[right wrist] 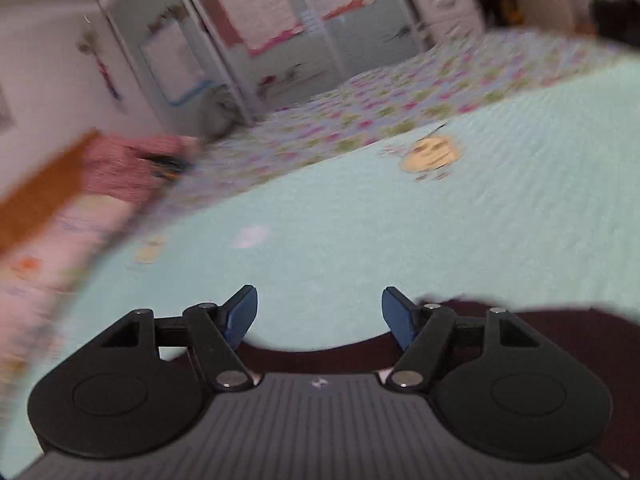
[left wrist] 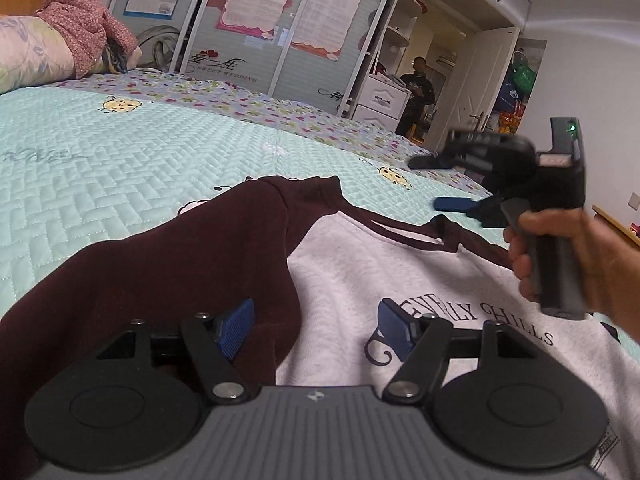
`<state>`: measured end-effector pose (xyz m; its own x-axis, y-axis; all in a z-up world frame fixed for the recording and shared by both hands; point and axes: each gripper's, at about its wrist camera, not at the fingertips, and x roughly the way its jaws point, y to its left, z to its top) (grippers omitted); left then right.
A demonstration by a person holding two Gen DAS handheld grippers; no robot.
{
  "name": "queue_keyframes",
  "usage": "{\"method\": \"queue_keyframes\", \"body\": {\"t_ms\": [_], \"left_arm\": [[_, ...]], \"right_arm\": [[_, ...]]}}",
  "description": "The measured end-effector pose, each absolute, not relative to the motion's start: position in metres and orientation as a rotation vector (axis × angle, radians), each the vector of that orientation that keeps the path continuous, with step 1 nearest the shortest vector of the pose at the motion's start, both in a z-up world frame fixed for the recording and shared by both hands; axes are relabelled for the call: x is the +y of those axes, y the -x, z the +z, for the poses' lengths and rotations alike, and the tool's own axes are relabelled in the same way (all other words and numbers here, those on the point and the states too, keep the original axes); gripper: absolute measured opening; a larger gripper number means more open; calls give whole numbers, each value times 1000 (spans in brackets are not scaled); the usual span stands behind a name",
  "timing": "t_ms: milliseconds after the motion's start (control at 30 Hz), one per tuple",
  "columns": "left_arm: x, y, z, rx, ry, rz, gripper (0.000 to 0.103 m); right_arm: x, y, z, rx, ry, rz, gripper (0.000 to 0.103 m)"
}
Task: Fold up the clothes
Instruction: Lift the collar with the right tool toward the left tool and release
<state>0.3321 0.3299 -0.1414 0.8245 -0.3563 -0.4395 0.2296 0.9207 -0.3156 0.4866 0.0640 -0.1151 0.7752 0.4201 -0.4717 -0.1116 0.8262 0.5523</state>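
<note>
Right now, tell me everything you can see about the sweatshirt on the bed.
The sweatshirt lies spread on the quilted mint bedspread. Its body looks like pale grey fleece with dark printed lettering; the sleeves and collar trim are maroon. The near sleeve lies rumpled, not yet folded. Neither pair of jaws grips it.

Bed (left wrist: 120,152), mint quilted cover with floral border. Sweatshirt (left wrist: 360,272), white with maroon sleeves, spread directly beneath the left fingers (left wrist: 236,328). Pillow (left wrist: 32,52) and pink garment (left wrist: 84,20) far beyond, upper left.
</note>
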Motion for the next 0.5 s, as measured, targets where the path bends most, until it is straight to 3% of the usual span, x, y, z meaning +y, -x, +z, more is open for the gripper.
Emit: {"method": "queue_keyframes", "body": {"t_ms": [400,500], "left_arm": [[339,-325,-144,502,295,-323,71],[341,-325,-144,499,314,-329,71]], "right_arm": [[130,-550,-154,871,-766,508,73],[130,-560,-158,810,-849,509,73]]}}
